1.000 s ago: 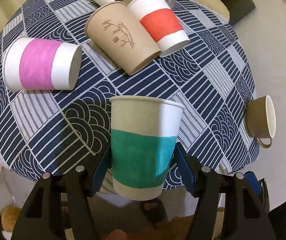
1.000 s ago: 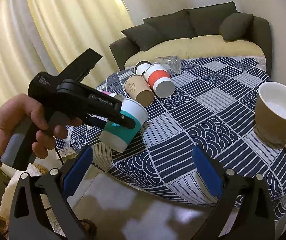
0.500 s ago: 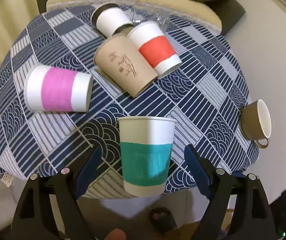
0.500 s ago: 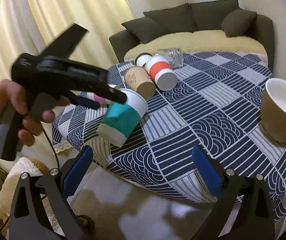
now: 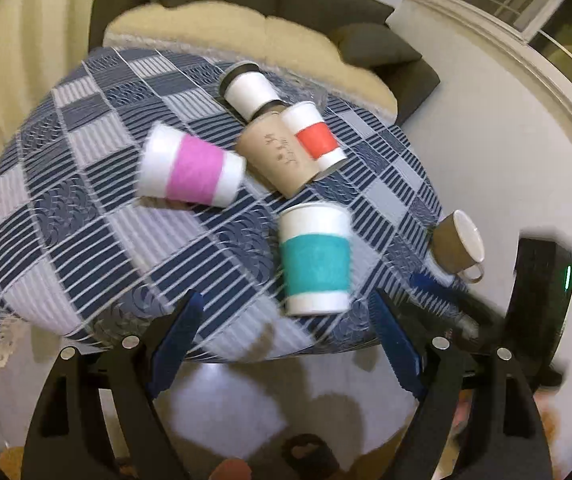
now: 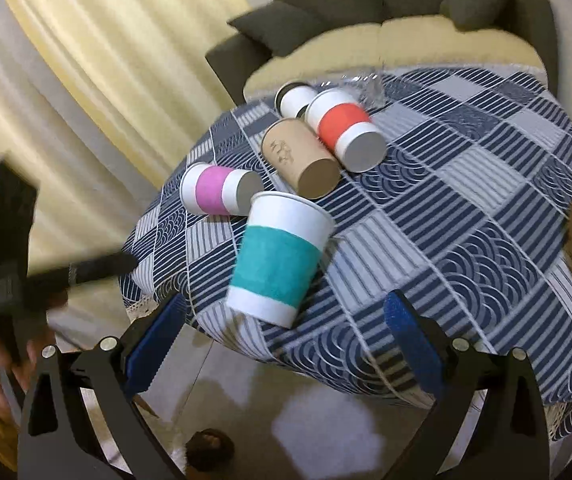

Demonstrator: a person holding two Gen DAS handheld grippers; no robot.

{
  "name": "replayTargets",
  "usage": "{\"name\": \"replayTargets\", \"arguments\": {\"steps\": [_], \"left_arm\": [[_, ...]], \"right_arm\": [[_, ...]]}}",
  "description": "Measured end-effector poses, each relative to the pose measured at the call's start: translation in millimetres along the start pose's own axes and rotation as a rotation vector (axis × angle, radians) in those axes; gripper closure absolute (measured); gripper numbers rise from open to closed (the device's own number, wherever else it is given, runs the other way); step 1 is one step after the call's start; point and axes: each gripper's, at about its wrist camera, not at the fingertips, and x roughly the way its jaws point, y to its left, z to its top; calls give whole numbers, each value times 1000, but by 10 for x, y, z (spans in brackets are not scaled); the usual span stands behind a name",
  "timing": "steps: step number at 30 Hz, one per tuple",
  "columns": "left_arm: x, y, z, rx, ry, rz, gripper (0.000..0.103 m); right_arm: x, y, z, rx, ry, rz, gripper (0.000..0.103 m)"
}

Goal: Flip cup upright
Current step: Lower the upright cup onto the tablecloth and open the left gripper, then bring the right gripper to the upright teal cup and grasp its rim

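A white paper cup with a teal band (image 5: 314,258) stands upright near the front edge of the round table (image 5: 86,248); it also shows in the right wrist view (image 6: 278,264). My left gripper (image 5: 286,344) is open and empty, pulled back off the table's front edge, apart from the cup. My right gripper (image 6: 282,336) is open and empty, just in front of and below the same cup. The left gripper's body (image 6: 2,256) appears blurred at the left of the right wrist view.
A pink-banded cup (image 5: 190,170), a brown cup (image 5: 276,156), a red-banded cup (image 5: 314,136) and a white cup with dark rim (image 5: 248,90) lie on their sides behind. A brown mug (image 5: 456,246) sits at the table's right edge. A sofa (image 5: 270,36) stands behind.
My left gripper has let go of the teal-banded cup, opened wide and drawn back and up from the table. The cup now stands alone on the cloth.
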Motion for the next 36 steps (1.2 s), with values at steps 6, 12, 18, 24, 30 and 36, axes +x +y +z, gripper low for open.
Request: {"name": "replayTargets", "arguments": {"steps": [6, 12, 18, 24, 30, 36], "left_arm": [[0, 202, -409, 57, -31, -2, 20], [-30, 238, -556, 95, -43, -43, 20], [13, 299, -627, 93, -22, -94, 20], [35, 371, -633, 91, 3, -101, 20], [60, 383, -625, 83, 12, -110, 20], [65, 374, -634, 88, 16, -110, 20]], "right_arm": [[392, 78, 230, 84, 178, -60, 5], [648, 157, 405, 126, 244, -122, 5], [859, 240, 496, 121, 287, -227, 6], [1000, 250, 544, 131, 319, -288, 28], [1092, 263, 556, 141, 335, -320, 36], [1086, 310, 568, 125, 342, -334, 37]]}}
